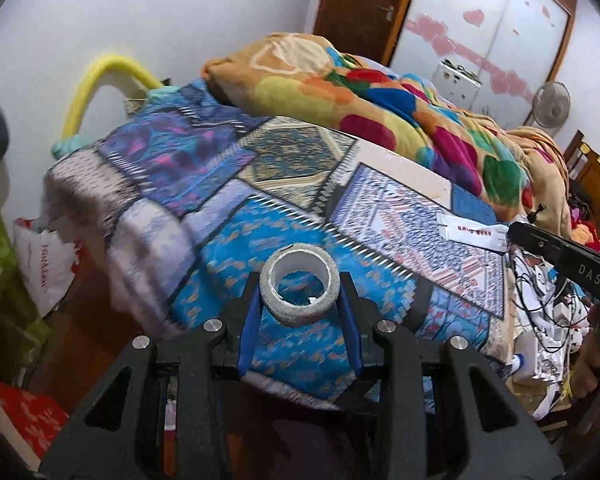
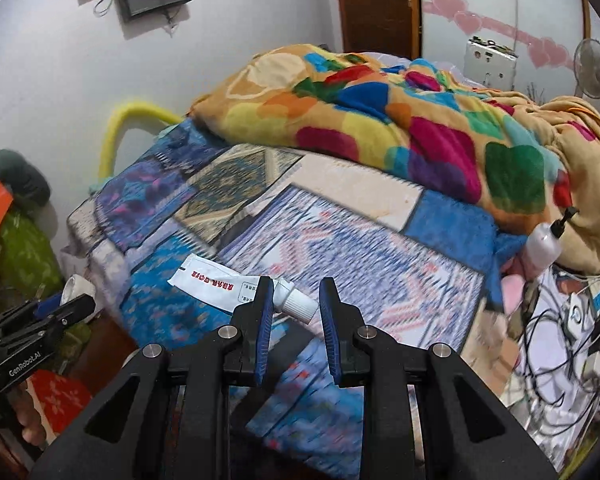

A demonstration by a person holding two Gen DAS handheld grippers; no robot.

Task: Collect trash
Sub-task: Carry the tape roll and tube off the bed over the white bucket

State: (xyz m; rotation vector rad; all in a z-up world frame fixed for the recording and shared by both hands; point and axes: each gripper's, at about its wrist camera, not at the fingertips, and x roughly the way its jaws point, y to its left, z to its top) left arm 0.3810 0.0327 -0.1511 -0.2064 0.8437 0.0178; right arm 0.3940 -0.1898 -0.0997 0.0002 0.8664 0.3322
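Observation:
A grey roll of tape (image 1: pixel 300 312) with a white core sits between the blue pads of my left gripper (image 1: pixel 300 280), which is shut on it above the patchwork bedspread (image 1: pixel 228 216). My right gripper (image 2: pixel 296 286) is shut on a white squeeze tube (image 2: pixel 220 282) with red print. The tube's ribbed cap lies between the fingers and its flat end sticks out to the left. In the left wrist view the right gripper (image 1: pixel 516 232) comes in from the right with the tube (image 1: pixel 472 232). The left gripper (image 2: pixel 72 306) shows at the lower left of the right wrist view.
A colourful fleece blanket (image 2: pixel 400 120) is heaped at the back of the bed. Tangled cables and papers (image 2: pixel 560 340) crowd the right side, beside a pump bottle (image 2: pixel 544 244). A white plastic bag (image 1: pixel 44 264) and a red box (image 1: pixel 24 416) sit on the floor at left.

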